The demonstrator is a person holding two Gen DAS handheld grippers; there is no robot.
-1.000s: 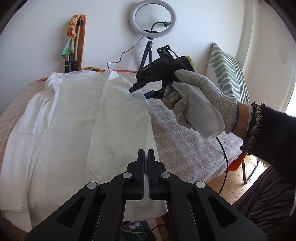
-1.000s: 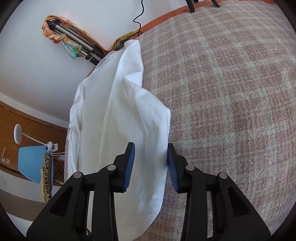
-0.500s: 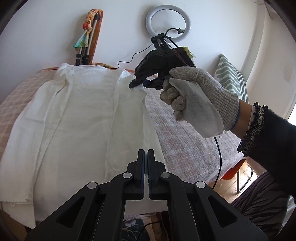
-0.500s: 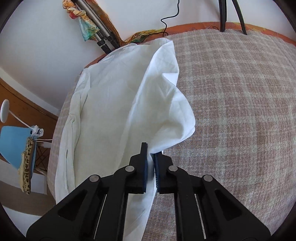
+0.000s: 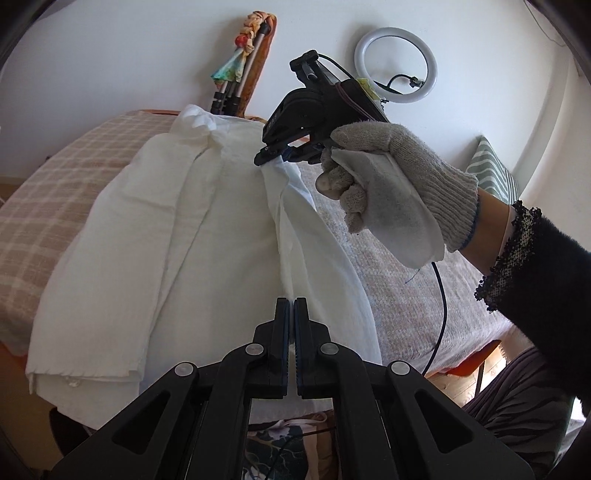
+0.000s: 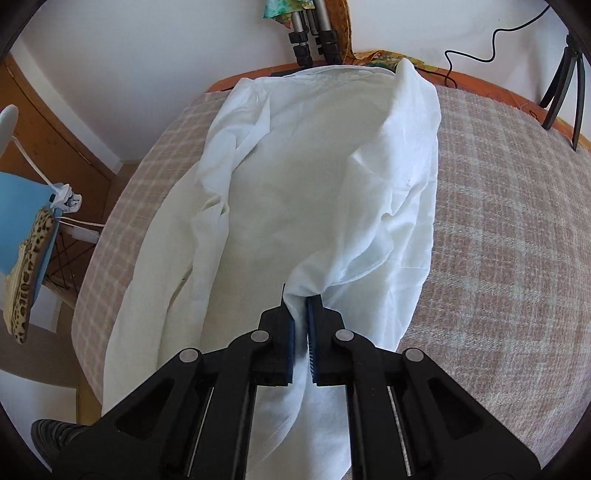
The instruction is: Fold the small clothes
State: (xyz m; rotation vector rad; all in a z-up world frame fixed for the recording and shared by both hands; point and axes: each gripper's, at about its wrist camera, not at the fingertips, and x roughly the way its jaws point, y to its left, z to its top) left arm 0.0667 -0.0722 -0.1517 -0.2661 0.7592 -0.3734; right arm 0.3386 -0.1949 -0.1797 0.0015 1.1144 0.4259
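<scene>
A white shirt [image 5: 184,240] [image 6: 314,166] lies spread on the plaid-covered table [image 5: 44,192] [image 6: 498,240], collar at the far end. My right gripper [image 6: 301,295] is shut on a bunch of the shirt's right side and holds it lifted. In the left wrist view that same right gripper [image 5: 273,157] is in a gloved hand [image 5: 388,184] above the shirt's far right part. My left gripper [image 5: 294,301] is shut at the near hem, with a sliver of white cloth between its pads. A raised ridge of cloth runs from one gripper to the other.
A ring light [image 5: 395,70] and a folded tripod [image 5: 240,74] [image 6: 314,29] stand against the back wall. A striped cushion [image 5: 491,170] lies at the right. A black cable [image 5: 439,314] hangs beside the table's right edge. A blue chair [image 6: 22,221] stands left of the table.
The right gripper went from open astride the shirt's right edge to shut on it, then lifted that edge and carried it over the shirt. The left gripper stayed shut and shifted sideways.
</scene>
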